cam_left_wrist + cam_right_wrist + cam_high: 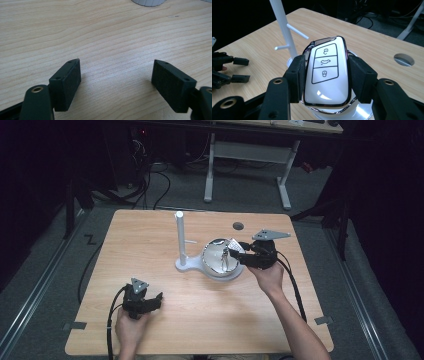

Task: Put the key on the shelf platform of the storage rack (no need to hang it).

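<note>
Holding the car key [325, 72] over the shiny bowl [221, 258], you look close to setting it down or lifting it away. Your right gripper [243, 255] has its jaws pinching the key by both long sides, buttons facing up. Keep the squeeze even so the smooth white shell does not slip out.

Start with the big things. The table [200, 330] is wide and mostly bare. The white stand [180, 240] rises just beside the bowl, with thin pegs sticking out. I think the stand is what you could bump, so move slowly and stay on the bowl's side of it. Your left gripper [146, 301] rests near the front edge, well apart from the bowl, its jaws spread with nothing between them. A small round hole [238, 226] sits in the table behind the bowl.
</note>
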`<state>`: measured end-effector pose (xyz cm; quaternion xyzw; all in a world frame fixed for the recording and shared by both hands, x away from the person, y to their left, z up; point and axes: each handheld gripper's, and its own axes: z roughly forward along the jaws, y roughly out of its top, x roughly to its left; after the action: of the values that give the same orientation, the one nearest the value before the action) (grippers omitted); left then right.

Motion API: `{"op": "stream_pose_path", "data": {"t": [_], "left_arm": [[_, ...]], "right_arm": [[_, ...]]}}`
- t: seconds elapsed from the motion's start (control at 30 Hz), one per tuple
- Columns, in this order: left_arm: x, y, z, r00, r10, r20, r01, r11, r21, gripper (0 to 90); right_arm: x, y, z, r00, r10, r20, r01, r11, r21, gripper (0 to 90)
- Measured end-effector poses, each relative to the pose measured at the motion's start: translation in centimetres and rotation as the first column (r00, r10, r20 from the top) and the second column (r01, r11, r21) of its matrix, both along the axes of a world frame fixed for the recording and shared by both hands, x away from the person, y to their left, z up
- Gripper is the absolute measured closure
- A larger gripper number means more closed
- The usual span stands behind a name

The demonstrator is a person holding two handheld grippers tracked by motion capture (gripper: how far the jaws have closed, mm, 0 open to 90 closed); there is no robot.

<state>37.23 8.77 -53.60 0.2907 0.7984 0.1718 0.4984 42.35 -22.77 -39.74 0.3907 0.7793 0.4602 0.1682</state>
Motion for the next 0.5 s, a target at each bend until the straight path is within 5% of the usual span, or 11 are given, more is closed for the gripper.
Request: {"op": "stream_pose_path", "data": {"t": [0.5], "left_arm": [[0.0, 0.0, 0.0, 1.0000, -0.005, 0.000, 0.005, 1.0000, -0.003, 23.9]], "right_arm": [[1.6, 1.0, -2.1, 0.9961, 0.022, -0.086, -0.020, 0.9995, 0.023, 50.7]]}}
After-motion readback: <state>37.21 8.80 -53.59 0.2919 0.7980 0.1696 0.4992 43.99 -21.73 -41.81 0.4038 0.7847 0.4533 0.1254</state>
